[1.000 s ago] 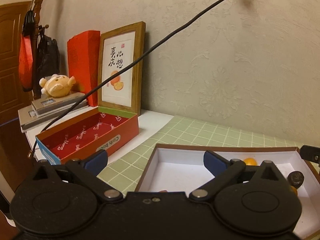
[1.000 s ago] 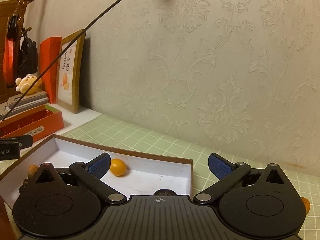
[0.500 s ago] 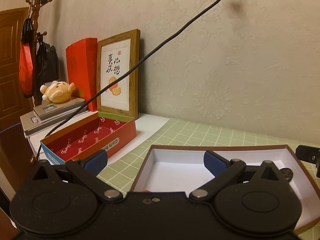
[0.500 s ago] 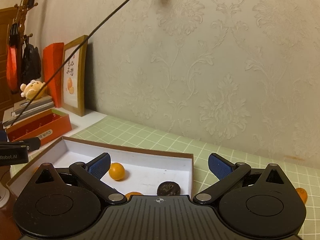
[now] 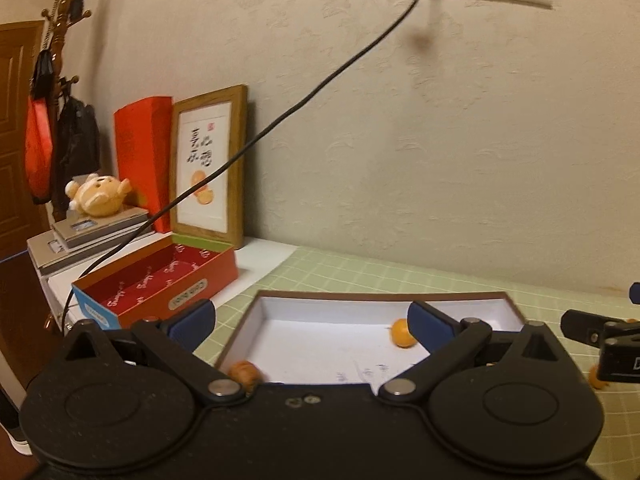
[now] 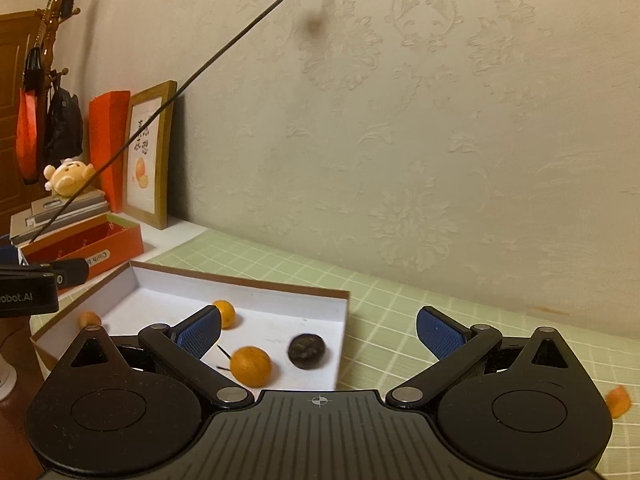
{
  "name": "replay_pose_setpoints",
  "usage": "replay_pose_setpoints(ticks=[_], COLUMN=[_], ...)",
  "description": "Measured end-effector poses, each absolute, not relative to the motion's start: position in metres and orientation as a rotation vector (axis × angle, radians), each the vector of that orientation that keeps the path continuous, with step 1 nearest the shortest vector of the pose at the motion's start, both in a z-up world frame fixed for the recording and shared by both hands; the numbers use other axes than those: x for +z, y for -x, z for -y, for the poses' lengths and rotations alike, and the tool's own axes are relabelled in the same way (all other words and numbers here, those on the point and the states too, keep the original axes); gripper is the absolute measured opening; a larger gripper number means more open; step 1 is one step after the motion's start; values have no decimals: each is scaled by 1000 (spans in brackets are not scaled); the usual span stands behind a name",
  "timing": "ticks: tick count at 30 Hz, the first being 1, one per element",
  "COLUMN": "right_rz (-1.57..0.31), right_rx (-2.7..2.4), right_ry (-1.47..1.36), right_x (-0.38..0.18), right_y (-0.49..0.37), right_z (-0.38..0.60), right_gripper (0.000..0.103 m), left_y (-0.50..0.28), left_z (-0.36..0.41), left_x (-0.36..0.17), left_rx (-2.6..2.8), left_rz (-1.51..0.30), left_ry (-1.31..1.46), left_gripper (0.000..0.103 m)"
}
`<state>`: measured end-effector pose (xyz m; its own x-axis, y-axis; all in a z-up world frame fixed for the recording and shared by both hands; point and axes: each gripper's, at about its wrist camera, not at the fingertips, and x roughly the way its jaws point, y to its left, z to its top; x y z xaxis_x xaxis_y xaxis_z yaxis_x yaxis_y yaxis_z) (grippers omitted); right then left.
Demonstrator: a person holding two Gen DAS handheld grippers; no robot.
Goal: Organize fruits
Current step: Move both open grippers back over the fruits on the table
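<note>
We note green checked mat (image 6: 400,300) against papered wall (image 6: 400,120), white-lined tray (image 6: 280,298) of fruit, orange piece (image 6: 618,400) half hidden at right, left gripper (image 5: 308,320) and right gripper (image 6: 318,330) both spread wide, empty.

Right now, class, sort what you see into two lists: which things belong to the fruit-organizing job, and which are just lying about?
Belongs to the job:
- white tray
- three orange fruits in it
- dark fruit
- orange fruit on the mat
- left gripper and right gripper, both open

Just lying about:
- red box
- framed picture
- plush toy
- cable
</note>
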<state>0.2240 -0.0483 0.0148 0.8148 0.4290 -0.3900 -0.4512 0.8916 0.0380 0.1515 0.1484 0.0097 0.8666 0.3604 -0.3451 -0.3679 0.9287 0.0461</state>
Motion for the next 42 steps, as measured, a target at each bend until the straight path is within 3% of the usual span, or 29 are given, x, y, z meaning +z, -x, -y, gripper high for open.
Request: replay_pose_setpoints(ticks=[28,42], right_rz=[-389,-439], right_rx=[221,191], right_ry=[70,58], right_x=[24,-4], right_y=[-191,-215], right_z=[200,241], right_gripper=[103,103], left_y=[-169,-205], left_z=[4,58], left_x=[-9,-45], left_rx=[61,-8], left_rz=[-343,-425], left_ry=[-75,-48], left_gripper=[96,78])
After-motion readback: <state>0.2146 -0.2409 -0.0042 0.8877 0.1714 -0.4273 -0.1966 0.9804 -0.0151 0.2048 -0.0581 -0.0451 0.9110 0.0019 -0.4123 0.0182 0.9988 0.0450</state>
